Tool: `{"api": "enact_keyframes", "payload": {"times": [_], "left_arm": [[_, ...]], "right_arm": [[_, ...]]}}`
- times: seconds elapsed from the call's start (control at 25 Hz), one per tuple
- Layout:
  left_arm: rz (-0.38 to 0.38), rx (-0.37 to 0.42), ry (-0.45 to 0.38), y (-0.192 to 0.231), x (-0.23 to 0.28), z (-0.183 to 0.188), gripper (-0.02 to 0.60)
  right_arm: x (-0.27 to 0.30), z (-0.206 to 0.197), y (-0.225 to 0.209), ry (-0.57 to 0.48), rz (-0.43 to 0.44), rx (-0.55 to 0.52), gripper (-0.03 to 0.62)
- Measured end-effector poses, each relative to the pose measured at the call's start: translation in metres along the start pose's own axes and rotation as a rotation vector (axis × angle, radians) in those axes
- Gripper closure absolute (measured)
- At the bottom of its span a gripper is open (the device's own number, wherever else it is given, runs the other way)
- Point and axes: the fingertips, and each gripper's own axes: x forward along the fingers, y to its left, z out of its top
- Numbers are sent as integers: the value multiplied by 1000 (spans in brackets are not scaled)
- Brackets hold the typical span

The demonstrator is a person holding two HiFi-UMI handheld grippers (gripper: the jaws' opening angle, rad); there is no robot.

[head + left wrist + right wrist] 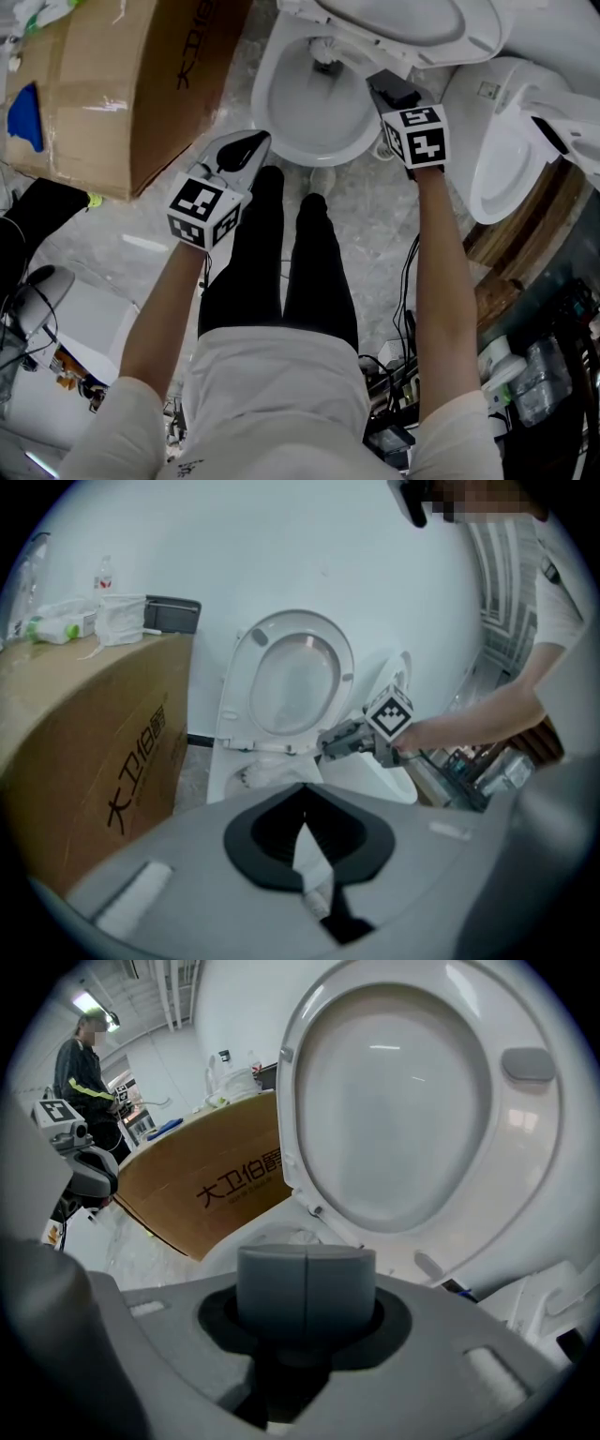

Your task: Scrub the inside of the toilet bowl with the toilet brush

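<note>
The white toilet bowl (309, 117) stands in front of me with its lid (394, 1101) raised. My right gripper (375, 80) reaches over the bowl's right rim. Its grey fingers (272, 1283) are pressed together with only a seam between them. In the left gripper view a thin white handle runs from that gripper (349, 740) down to a white bristly brush head (246, 776) in the bowl. My left gripper (255, 141) hangs just short of the bowl's left front, its dark jaws meeting at the tips with nothing held.
A large cardboard box (122, 84) stands left of the toilet. A second white toilet (506, 159) lies at the right. Cables and clutter (525, 366) fill the lower right. A person (82, 1063) stands far off. My legs (291, 253) stand before the bowl.
</note>
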Motion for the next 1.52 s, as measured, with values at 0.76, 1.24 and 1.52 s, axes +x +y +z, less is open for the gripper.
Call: {"api": "enact_keyframes", "payload": {"times": [0.76,1.24,1.52], "left_arm": [[-18,16,5,0,-5,-15,594],[-46,38,5,-14,7,-14,594],[-67,60,12,-24,19,-12,594]], "right_arm": [[8,-4,58,-43,67,69,448],[-18,-54,47,-24,29,164,448],[-26,-97,32,18,-13,232,448]]}}
